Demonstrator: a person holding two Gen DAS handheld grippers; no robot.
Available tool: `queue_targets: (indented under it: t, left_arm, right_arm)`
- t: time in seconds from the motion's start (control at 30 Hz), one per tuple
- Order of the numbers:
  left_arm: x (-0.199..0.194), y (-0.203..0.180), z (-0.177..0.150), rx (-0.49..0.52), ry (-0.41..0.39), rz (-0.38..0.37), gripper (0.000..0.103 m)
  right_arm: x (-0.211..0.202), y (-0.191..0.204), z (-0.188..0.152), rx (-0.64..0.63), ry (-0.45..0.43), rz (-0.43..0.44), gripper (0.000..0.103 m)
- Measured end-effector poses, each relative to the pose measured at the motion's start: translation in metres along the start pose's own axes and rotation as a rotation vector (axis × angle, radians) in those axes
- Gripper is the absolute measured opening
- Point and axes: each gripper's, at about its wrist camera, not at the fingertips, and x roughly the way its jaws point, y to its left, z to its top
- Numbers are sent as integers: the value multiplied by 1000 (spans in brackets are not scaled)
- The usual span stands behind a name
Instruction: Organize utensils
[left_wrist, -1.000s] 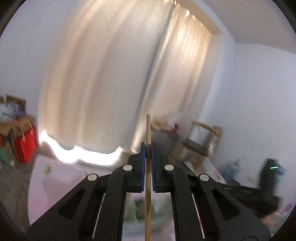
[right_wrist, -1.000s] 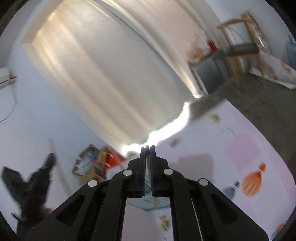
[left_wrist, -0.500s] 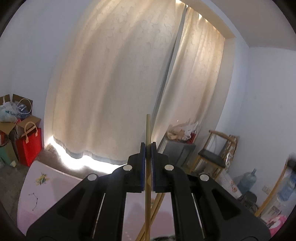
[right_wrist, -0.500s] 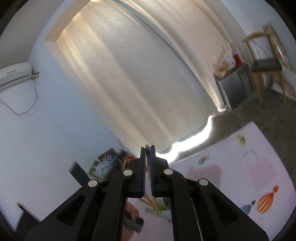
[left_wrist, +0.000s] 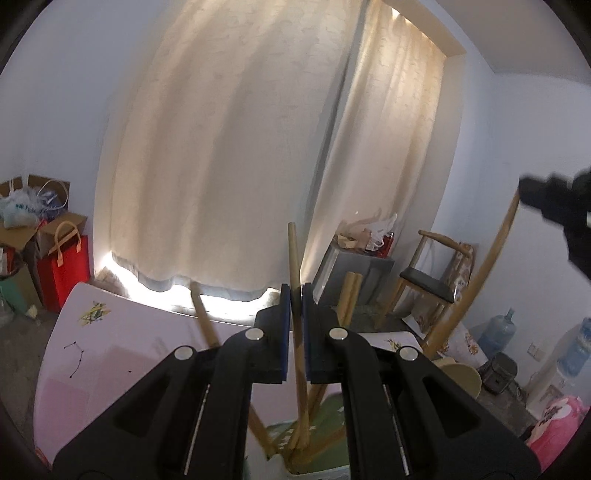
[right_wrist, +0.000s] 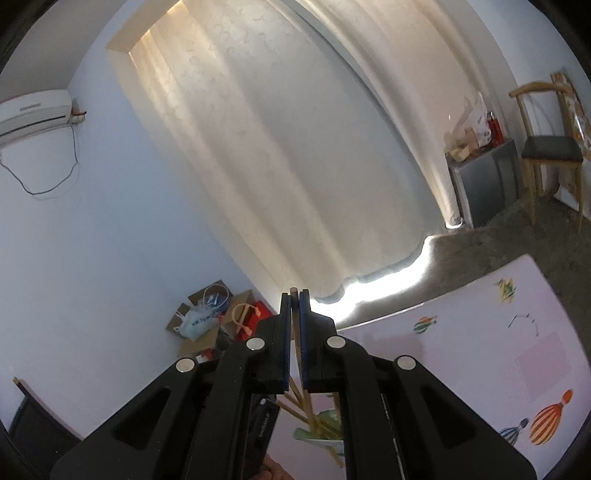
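My left gripper is shut on a wooden utensil handle that stands upright, its lower end in a green holder below the fingers. Several other wooden handles lean in that holder. My right gripper is shut on another thin wooden handle, which runs down to the same green holder. The right gripper also shows at the far right of the left wrist view, holding a long wooden handle.
A pale pink table with printed pictures carries the holder. Behind it are cream curtains, a red bag, a grey cabinet, a wooden chair and water bottles.
Both views have dropped and steadied. More wooden handles and the green holder have come into view below the fingers. The right gripper has entered the left wrist view.
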Motion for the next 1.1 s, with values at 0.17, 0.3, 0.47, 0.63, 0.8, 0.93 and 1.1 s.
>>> queue_targets:
  t: [0.17, 0.3, 0.47, 0.63, 0.8, 0.93, 1.1]
  left_arm:
    - [-2, 16, 21, -71, -38, 4, 5]
    - [-7, 17, 38, -88, -102, 25, 4]
    - [-4, 9, 49, -76, -125, 19, 4]
    - [-1, -5, 21, 12, -53, 20, 4]
    - [-3, -16, -22, 113, 65, 8, 8]
    - [-26, -7, -33, 80, 61, 30, 46]
    - [-65, 0, -18, 55, 6, 31, 50]
  right_arm:
    - [-5, 3, 7, -5, -30, -7, 5]
    - [-17, 6, 16, -26, -71, -19, 5]
    - [-23, 3, 19, -18, -92, -23, 5]
    - [-9, -4, 12, -4, -46, -31, 5]
    - [2, -4, 4, -32, -24, -55, 5]
    - [15, -1, -5, -74, 5, -71, 5]
    - [41, 9, -32, -211, 40, -117, 5]
